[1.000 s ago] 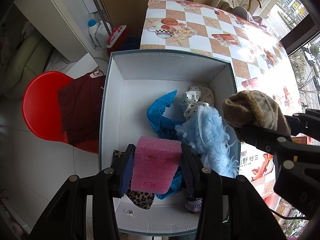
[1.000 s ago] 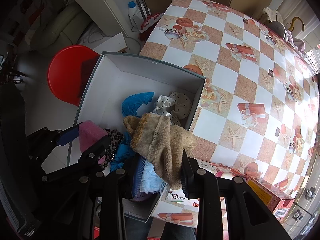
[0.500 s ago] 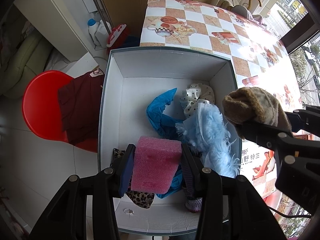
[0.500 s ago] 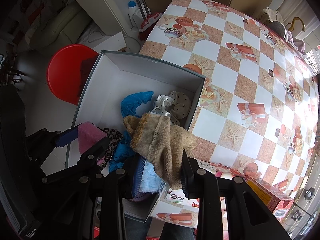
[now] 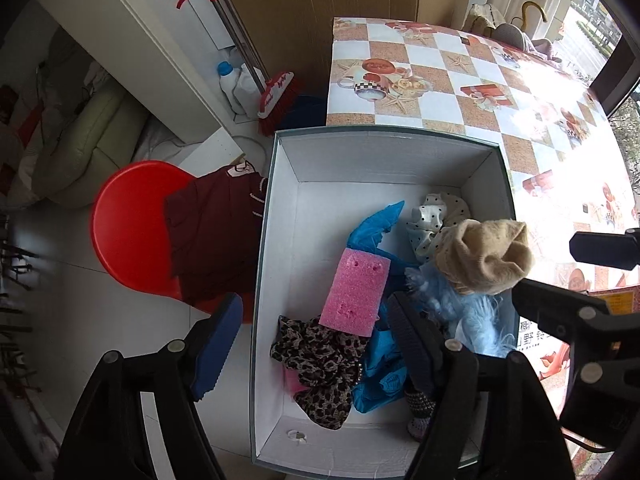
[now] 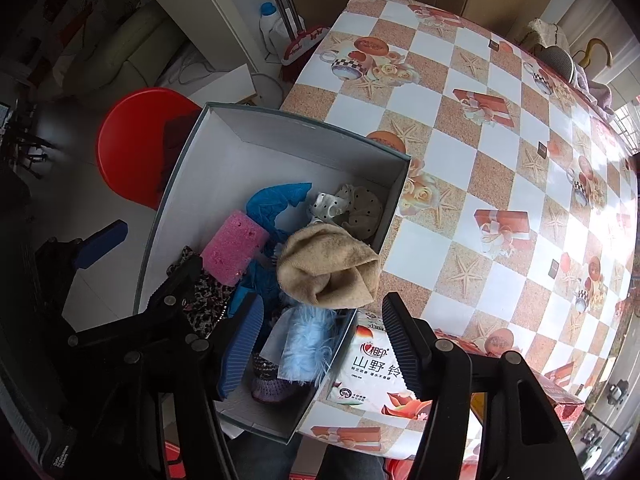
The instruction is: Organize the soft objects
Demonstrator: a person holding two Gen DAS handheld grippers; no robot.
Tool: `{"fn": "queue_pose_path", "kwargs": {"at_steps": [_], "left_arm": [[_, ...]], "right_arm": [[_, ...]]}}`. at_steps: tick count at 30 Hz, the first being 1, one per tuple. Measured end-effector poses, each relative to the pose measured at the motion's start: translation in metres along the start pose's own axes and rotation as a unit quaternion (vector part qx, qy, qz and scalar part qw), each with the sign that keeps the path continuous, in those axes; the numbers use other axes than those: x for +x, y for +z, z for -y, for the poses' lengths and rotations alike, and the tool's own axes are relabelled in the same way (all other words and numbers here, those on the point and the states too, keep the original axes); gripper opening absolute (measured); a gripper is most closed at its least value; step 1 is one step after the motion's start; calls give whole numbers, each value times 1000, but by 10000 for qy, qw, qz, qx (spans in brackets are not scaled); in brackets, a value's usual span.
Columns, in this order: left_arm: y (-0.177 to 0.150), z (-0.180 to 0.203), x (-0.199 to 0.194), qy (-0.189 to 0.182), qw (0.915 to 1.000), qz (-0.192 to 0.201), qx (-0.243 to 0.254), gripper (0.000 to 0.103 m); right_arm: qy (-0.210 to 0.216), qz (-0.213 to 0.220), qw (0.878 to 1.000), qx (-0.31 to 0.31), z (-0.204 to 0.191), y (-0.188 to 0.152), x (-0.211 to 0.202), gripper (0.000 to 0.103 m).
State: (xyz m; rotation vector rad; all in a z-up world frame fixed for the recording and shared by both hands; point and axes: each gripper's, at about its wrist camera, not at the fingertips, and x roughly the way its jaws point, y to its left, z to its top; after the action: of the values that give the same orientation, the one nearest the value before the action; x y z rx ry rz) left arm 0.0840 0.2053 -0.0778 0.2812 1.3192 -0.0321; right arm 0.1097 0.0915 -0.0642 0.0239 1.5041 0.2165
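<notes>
Both tongs opening, tissue pack (image 6: 374,364) – right view only

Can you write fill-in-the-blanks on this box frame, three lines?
1. The pink sponge lies inside the white ____.
2. The beige knit cloth rests on top of the pile, free of the ____ gripper, whose jaws are opening.
3. Outside the box, a dark red garment lies on the ____ chair.

Missing: box; right; red
</notes>
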Motion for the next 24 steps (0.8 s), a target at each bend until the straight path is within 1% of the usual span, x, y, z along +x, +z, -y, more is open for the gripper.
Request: {"fn": "queue_pose_path", "kwargs": {"at_steps": [1, 2, 3, 5, 7, 8, 9, 11, 13, 19, 24], "left_arm": [[0, 0, -1, 78, 10000, 7, 7, 79], [0, -1, -3, 109, 9999, 10, 22, 79], [-1, -1, -4, 94, 10000, 7, 17, 80], [-2, -2, -6, -36, 10000, -37, -26, 81], [-5, -3, -7, -293, 9995, -129, -42, 82], [-6, -2, -7, -381, 9991, -163, -59, 82], [-7, -1, -7, -393, 9990, -186, -61, 82], [-10, 2, -8, -280, 9993, -235, -3, 82], [-12, 4, -10, -269, 9993, -238, 45, 82], [-16, 5, -17, -627, 9978, -194, -49, 82], [-17, 8, -21, -620, 9979, -173, 24, 82]], "right_arm": [[-3, -1, 10000, -3, -1, 0, -1, 75], [-16, 21, 10000, 9, 0, 0, -1, 88], [-49, 56, 10000, 13, 0, 0, -3, 95], [-91, 75, 9999, -26, -2, 0, -7, 95], [-132, 24, 9999, -43, -2, -1, -9, 103], [-146, -4, 9999, -43, -2, -2, -10, 103], [-185, -45, 9998, -43, -2, -3, -10, 103], [-172, -73, 9998, -41, -2, -7, -10, 103], [-119, -54, 9999, -22, -3, -11, -12, 103], [-49, 82, 10000, 22, -6, -17, -21, 103], [-91, 146, 9998, 53, -6, -21, -27, 103]]}}
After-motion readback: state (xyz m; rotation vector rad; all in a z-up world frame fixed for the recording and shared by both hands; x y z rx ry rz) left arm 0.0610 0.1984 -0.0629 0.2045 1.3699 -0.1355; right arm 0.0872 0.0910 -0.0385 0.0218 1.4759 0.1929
